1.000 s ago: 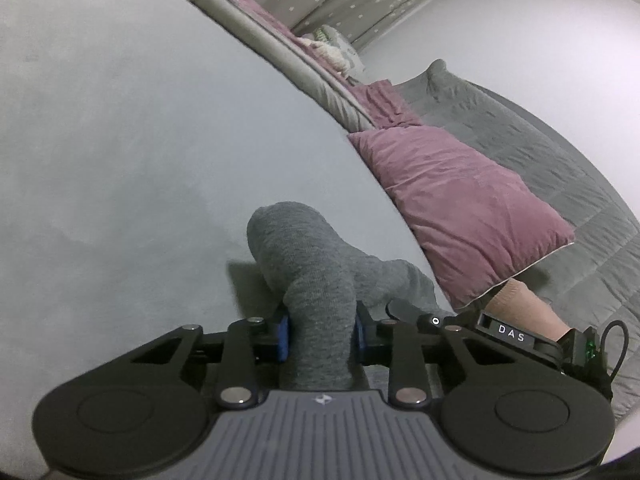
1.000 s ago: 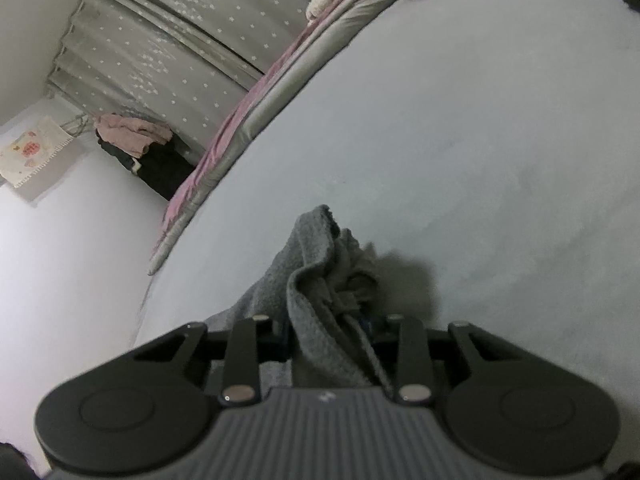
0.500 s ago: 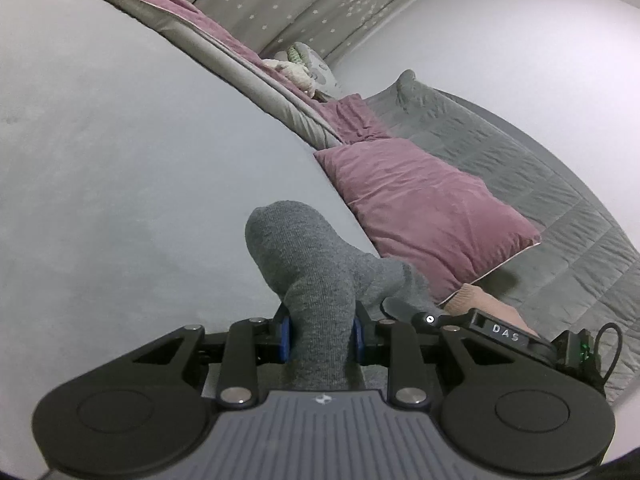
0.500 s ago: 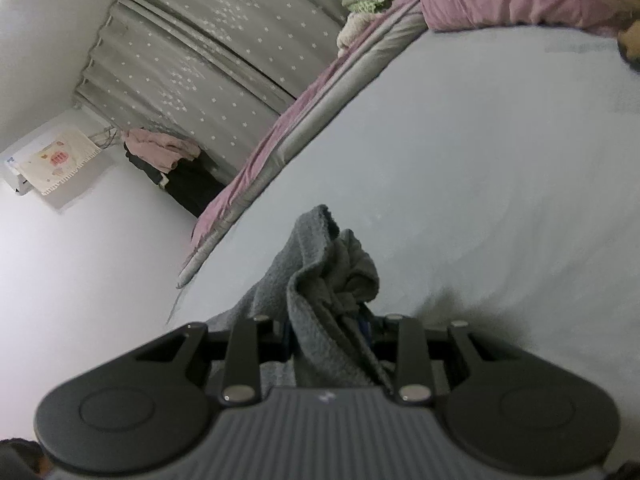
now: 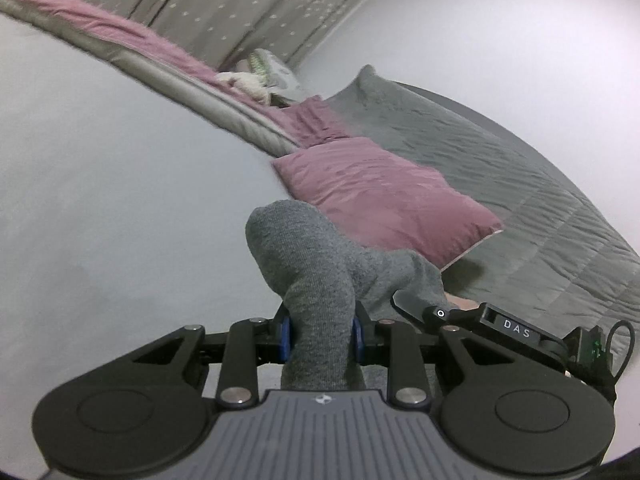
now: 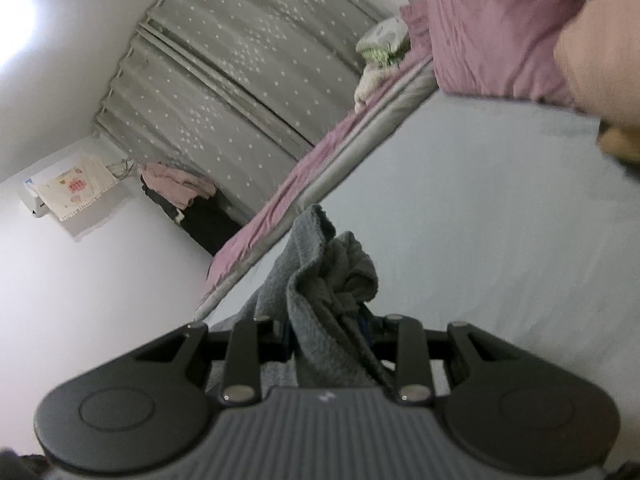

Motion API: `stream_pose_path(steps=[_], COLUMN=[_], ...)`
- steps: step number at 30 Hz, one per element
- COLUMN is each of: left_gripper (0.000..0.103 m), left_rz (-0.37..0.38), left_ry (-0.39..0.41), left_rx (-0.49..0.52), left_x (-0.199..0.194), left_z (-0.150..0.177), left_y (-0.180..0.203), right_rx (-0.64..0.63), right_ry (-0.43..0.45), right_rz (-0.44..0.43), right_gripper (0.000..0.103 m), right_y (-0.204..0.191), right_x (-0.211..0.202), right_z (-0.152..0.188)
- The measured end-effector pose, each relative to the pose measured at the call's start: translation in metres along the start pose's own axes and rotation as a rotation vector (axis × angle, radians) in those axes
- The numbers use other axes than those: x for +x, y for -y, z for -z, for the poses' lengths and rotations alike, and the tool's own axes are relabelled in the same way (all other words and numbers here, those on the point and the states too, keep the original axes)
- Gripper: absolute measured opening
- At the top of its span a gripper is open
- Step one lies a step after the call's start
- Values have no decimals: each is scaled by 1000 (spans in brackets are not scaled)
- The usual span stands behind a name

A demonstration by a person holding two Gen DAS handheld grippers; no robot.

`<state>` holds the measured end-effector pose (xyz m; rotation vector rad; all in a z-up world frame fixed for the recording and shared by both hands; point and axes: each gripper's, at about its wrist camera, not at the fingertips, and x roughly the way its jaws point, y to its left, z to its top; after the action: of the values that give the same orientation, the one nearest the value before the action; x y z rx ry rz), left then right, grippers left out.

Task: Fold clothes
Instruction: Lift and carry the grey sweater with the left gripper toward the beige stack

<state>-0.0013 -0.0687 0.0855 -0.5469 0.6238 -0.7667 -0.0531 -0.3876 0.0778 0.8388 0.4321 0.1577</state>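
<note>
Two hand-held grippers are each clamping part of one grey knitted garment above a pale grey bed. Left hand-held gripper [image 5: 320, 338] is squeezing a rounded, smooth fold of the garment [image 5: 316, 264] between its blue-padded fingers [image 5: 285, 338]; the cloth is bulging forward past the fingertips and trailing off to the right, where the black body of the right hand-held gripper [image 5: 480, 320] is showing, marked "DAS". In the right wrist view, the right hand-held gripper [image 6: 330, 340] is pinching a bunched, crumpled edge of the same garment [image 6: 320, 280], with the cloth standing up between the fingers and hanging down to the left. Bed [image 5: 120, 180] is lying below and behind the cloth. Pink pillow [image 5: 384, 196] is resting at the bed's far end against a grey quilted cover [image 5: 520, 184]. Star-dotted grey curtain [image 6: 248, 68] is hanging behind the bed. Part of a person's arm [image 6: 600, 60] is showing at the upper right of the right wrist view.
</note>
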Motion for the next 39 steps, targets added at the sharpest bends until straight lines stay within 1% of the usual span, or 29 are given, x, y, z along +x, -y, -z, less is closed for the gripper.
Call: stream_pose_path(steps=[6,11,16,24,32,36,39], left_gripper=[25,25,25,25,25,25,25], left_rz=[52,110,169,263,318,319,304], left_ry=[-2,-12,-38,-96,-145,-164,-172], left_rx=[35,57,80,79,70,54,42], left_x=[12,29,54,106,153,176,192], left_z=[-10,-10,-9,3,14,18,21], left_y=[48,92,138,206,256,268,270], right_rx=[-25,-44,-76,-99,-127,-106,-78], right_ry=[59,106,156,230,275,273,251], right_rz=[15,37,88,186,280,308,320], right_gripper=[27,27,27,27,27,27,27], right_y=[-5,0,5,24,40,57,74], right_x=[-46,-92,-140,-212,-251,-255,-246], right_z=[-38,-71,-104,-147,-181,-200,-214])
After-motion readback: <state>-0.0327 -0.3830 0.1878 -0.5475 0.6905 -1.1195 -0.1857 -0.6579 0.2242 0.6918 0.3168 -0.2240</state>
